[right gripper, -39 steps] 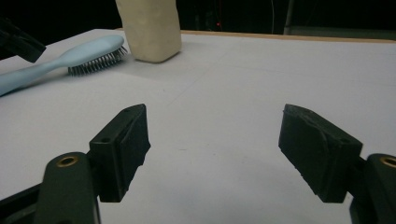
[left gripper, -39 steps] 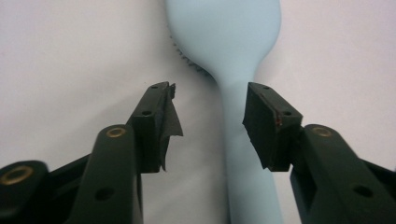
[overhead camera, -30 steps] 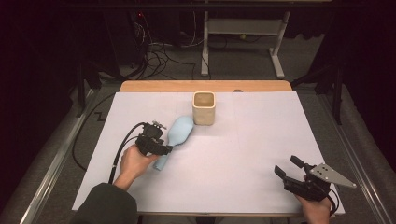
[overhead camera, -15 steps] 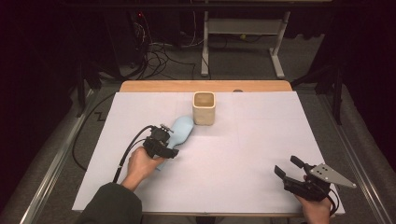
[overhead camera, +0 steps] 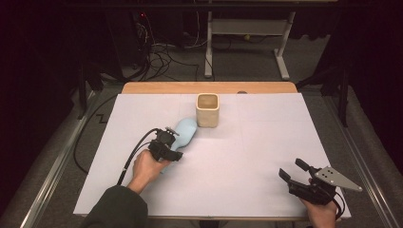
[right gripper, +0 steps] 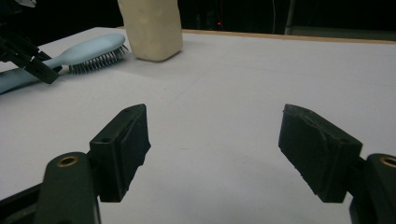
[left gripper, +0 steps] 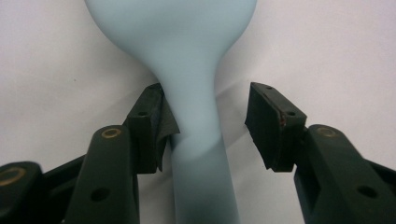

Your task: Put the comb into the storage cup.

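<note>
A dark room with cables on the floor surrounds a white-covered worktop (overhead camera: 266, 142) whose wooden far edge shows beyond the sheet. A pale blue hairbrush (overhead camera: 183, 135) lies left of the worktop's middle, its head pointing toward the far edge and resting just beside a cream square cup (overhead camera: 207, 109) that stands upright near the middle of the far edge; in the right gripper view the bristles face sideways toward that cup. The left gripper (overhead camera: 167, 148) sits over the brush's handle, and in the left gripper view its fingers (left gripper: 148, 126) stand released on either side of the handle, the left pad touching it or nearly so and the right pad clear of it. The person's left hand (overhead camera: 146, 166) holds this gripper, a dark sleeve behind it. The right gripper (overhead camera: 297, 172) hovers near the worktop's near right corner, well apart from the brush, its fingers (right gripper: 122, 147) spread wide with bare white surface between them.
</note>
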`<state>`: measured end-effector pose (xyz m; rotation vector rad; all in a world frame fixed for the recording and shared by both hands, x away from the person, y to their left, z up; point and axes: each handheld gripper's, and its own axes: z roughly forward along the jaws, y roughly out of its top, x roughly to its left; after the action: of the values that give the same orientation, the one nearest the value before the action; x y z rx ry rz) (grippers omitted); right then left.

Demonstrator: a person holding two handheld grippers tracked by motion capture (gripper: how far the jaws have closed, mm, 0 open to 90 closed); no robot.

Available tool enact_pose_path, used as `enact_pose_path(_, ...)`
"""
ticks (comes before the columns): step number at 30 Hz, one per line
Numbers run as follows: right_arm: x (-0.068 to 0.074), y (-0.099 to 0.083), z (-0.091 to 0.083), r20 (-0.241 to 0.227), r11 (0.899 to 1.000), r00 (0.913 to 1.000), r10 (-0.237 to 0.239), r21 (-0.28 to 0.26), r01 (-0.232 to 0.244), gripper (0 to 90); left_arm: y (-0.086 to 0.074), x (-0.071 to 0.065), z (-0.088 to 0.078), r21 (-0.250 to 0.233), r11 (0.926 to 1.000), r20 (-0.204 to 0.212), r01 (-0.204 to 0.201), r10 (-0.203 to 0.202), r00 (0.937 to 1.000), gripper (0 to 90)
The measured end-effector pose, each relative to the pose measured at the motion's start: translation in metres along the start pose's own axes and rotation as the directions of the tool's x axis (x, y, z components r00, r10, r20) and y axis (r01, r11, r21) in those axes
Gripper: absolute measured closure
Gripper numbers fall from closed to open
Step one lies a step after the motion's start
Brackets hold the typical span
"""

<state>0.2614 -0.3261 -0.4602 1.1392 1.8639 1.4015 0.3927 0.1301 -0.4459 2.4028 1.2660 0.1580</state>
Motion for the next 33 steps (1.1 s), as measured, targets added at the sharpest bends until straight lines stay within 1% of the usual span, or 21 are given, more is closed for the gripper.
enact_pose_path(10,0.0000,0.0001,0.0001,0.000,1.000,1.0000,0.000,0.003,0.000,25.5,0.0019,-0.0007,0.0010,0.006,0.9999,-0.030,-0.013,0.013,0.9995,56.4)
enact_pose_path(25,-0.0001,-0.0001,0.0005,-0.002,1.000,1.0000,0.002,0.001,-0.002,25.6,0.0048,0.0014,0.0005,0.025,0.9995,-0.044,-0.016,0.017,0.9989,65.5)
enact_pose_path(33,0.0000,-0.0002,0.0005,-0.004,1.000,1.0000,0.003,0.002,-0.003,25.9,0.0100,-0.0022,0.0006,0.064,0.9972,-0.064,-0.040,0.044,0.9970,68.1)
